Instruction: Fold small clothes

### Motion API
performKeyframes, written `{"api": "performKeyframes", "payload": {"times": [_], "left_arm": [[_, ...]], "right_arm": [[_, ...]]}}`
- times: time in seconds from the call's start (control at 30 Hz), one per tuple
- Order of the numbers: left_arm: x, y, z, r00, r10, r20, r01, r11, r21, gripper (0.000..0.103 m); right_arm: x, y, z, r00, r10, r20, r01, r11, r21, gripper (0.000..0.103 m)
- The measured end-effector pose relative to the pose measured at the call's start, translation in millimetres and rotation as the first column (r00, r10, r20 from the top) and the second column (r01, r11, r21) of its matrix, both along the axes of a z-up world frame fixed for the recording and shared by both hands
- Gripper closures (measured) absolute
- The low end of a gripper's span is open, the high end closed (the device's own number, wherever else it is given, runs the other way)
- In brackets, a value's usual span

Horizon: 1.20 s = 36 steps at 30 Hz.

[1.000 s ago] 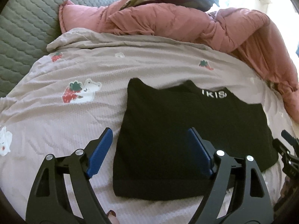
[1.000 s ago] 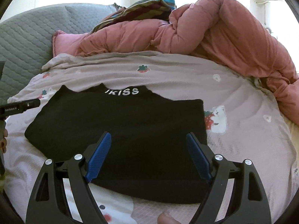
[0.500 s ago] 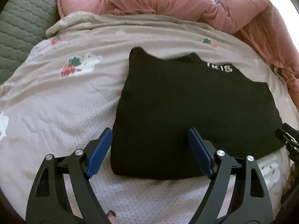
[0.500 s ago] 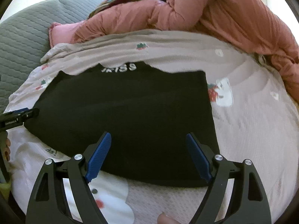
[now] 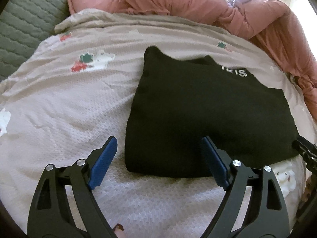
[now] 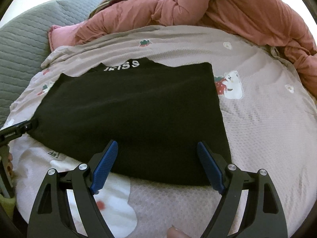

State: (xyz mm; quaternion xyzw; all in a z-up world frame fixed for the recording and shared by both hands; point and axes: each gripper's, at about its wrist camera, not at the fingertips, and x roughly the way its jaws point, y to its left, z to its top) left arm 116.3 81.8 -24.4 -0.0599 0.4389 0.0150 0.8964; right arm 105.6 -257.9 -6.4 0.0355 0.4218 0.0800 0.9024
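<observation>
Black knit garment [image 5: 208, 115], folded flat into a rough rectangle with white lettering near its far edge, lies on the bed's pale pink waffle-textured sheet [image 5: 65, 107] printed with strawberries and white bears. Same garment in the right view [image 6: 134, 117], lettering at its far side.

Left hand-held gripper [image 5: 158, 158], black frame with blue pads, jaws spread wide, holding nothing. It hangs over the garment's near left corner: left pad over bare sheet just beside the garment edge, right pad over the black fabric. No pad visibly pressing on cloth.

Right hand-held gripper [image 6: 156, 160] also wide open, empty, over the garment's near edge toward its right corner; both pads over black fabric, contact cannot be told.

Each gripper's tip shows at the frame edge of the other's view, near the garment's opposite near corner.

Crumpled pink quilted duvet [image 6: 227, 10] bunched along the far side of the bed. Grey quilted headboard panel [image 5: 21, 25] at far left.
</observation>
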Motion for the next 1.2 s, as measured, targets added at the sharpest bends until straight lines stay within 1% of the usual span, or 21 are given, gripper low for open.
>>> {"api": "performKeyframes", "payload": {"times": [0.07,0.1,0.17,0.2,0.4,0.6,0.7,0.87,1.2], "left_arm": [[-2.5,-0.7,6.1,1.000,-0.001,0.014,0.002,1.000,-0.005,0.023],[-4.4,-1.6,10.1,1.000,-0.005,0.022,0.005,1.000,-0.008,0.021],[-6.3,-2.8,15.0,0.999,-0.004,0.033,0.004,1.000,0.003,0.018],[-8.0,-3.8,18.5,0.999,-0.007,0.042,0.006,1.000,0.007,0.017],[-15.7,-2.8,33.6,0.997,0.000,0.081,-0.002,1.000,0.022,0.014],[-22.0,3.7,45.8,0.993,0.022,0.117,-0.026,0.999,0.037,0.014],[-24.5,8.3,50.4,0.991,0.033,0.132,-0.037,0.999,0.032,0.014],[-24.9,16.8,53.5,0.988,0.051,0.145,-0.055,0.998,0.026,0.014],[-24.1,36.5,51.0,0.983,0.094,0.158,-0.097,0.995,0.009,0.014]], "right_arm": [[-4.4,0.5,4.7,1.000,0.005,0.014,-0.005,1.000,0.003,0.022],[-6.0,1.6,6.9,1.000,0.009,0.020,-0.009,1.000,0.003,0.022],[-9.9,4.9,12.3,0.999,0.023,0.032,-0.023,1.000,-0.001,0.013],[-12.7,6.8,16.0,0.999,0.028,0.045,-0.028,1.000,-0.003,0.011],[-21.7,20.7,33.3,0.993,0.072,0.097,-0.072,0.997,-0.002,0.010],[-27.3,38.6,44.4,0.986,0.113,0.123,-0.113,0.994,-0.011,0.010],[-29.7,48.1,48.8,0.982,0.135,0.133,-0.134,0.991,-0.017,0.010],[-33.0,65.6,53.0,0.974,0.173,0.147,-0.170,0.985,-0.033,0.010],[-32.6,98.9,50.0,0.962,0.230,0.146,-0.220,0.972,-0.080,0.010]]}}
